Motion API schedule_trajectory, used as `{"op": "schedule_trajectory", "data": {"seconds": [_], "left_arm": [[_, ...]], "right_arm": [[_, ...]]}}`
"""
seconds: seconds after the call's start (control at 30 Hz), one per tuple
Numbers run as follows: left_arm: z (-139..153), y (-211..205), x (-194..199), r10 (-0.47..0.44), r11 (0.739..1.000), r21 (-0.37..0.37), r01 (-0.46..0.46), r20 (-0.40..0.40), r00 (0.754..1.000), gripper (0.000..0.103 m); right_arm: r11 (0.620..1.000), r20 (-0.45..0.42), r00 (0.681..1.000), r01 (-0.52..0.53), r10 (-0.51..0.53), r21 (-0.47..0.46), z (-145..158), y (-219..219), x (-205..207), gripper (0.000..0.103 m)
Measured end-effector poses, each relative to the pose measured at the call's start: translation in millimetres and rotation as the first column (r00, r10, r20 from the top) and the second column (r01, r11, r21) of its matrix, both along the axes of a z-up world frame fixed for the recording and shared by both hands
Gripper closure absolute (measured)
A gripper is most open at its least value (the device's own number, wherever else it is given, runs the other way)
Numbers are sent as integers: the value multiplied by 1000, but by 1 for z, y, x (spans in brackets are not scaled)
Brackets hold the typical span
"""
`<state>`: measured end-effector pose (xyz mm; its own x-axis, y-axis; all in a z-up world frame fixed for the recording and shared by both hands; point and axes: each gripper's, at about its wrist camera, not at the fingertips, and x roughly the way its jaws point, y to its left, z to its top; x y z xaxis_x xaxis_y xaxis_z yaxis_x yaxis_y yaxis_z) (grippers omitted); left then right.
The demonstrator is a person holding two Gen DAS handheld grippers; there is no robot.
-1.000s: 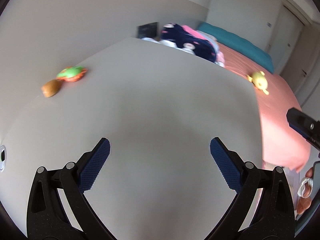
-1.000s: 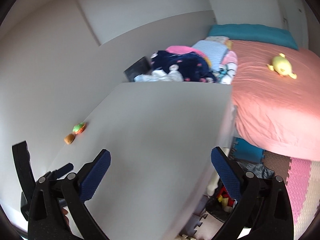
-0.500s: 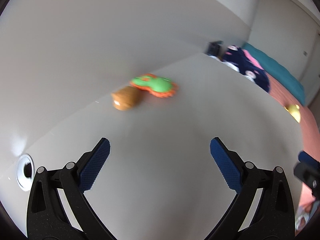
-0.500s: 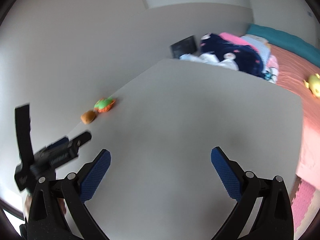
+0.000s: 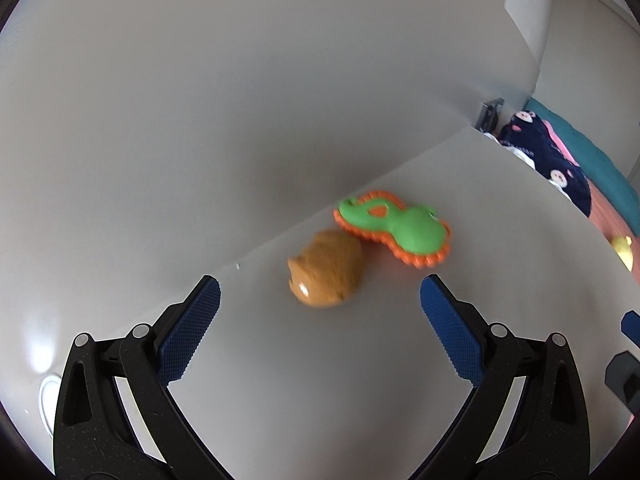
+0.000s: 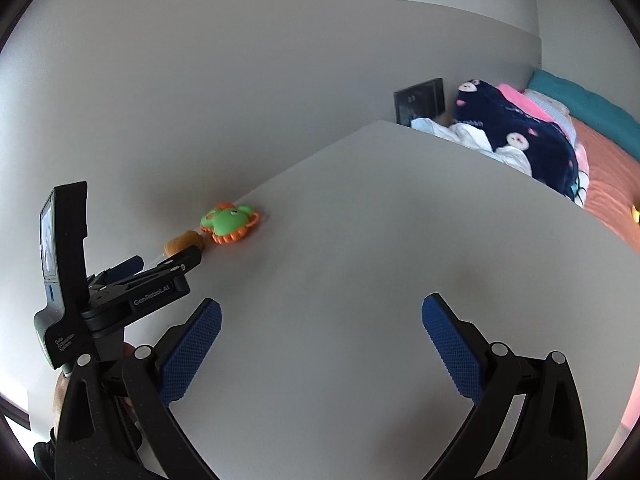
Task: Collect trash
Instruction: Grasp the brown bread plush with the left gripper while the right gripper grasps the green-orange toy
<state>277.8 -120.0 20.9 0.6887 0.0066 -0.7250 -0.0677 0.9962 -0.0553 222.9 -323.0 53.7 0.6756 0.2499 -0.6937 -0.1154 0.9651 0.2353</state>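
Pale counter (image 5: 360, 400) against a bare wall; nothing collected yet.

Left gripper (image 5: 320, 304) jaws wide open, empty, framing the brown lump (image 5: 326, 274), which touches the green-and-orange toy (image 5: 394, 228). Right gripper (image 6: 322, 328) jaws wide open, empty, well apart from both. Grasp and disposal remain.

Pale desk against a plain grey wall, bed beyond.

The desk (image 6: 360, 240) spreads ahead of the tool and meets the wall (image 6: 200, 80) to its left. Past the desk's far edge, ahead and right of the tool, a dark wall panel (image 6: 419, 101), heaped bedding (image 6: 516, 132), and a bed (image 6: 612, 176) with salmon sheet and teal pillow. Soft, even light.
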Motion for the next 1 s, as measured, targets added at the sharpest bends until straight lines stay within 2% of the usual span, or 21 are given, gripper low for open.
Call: {"op": "schedule_trajectory", "data": {"seconds": [0.17,0.3,0.37,0.4,0.43,0.73,0.83,1.0], "left_arm": [[-2,1,13,-9,1000,12,9,-18,1000,22],[-5,1,22,-8,999,42,10,-42,999,30],[-8,2,27,-7,999,49,11,-69,998,46],[-11,5,30,-8,999,34,12,-90,996,59],[-10,8,29,-1,999,40,4,-81,997,67],[-3,30,13,75,995,-63,-77,-28,997,67],[0,45,-3,108,989,-100,-108,-7,994,67],[2,52,-10,107,991,-77,-108,-17,994,67]], "right_arm": [[1000,1,1000,-6,6,25,0,5,15,3],[997,-23,999,-23,25,72,-1,8,33,3],[995,-28,999,-33,36,90,-2,10,41,3],[993,-29,998,-49,52,103,-2,13,45,3],[993,-30,998,-60,64,106,-2,17,50,3],[987,-3,987,-162,162,-3,-2,61,84,3],[981,-11,982,-188,188,-47,-5,76,99,9],[964,-50,965,-258,256,-59,-13,96,124,12]]}}
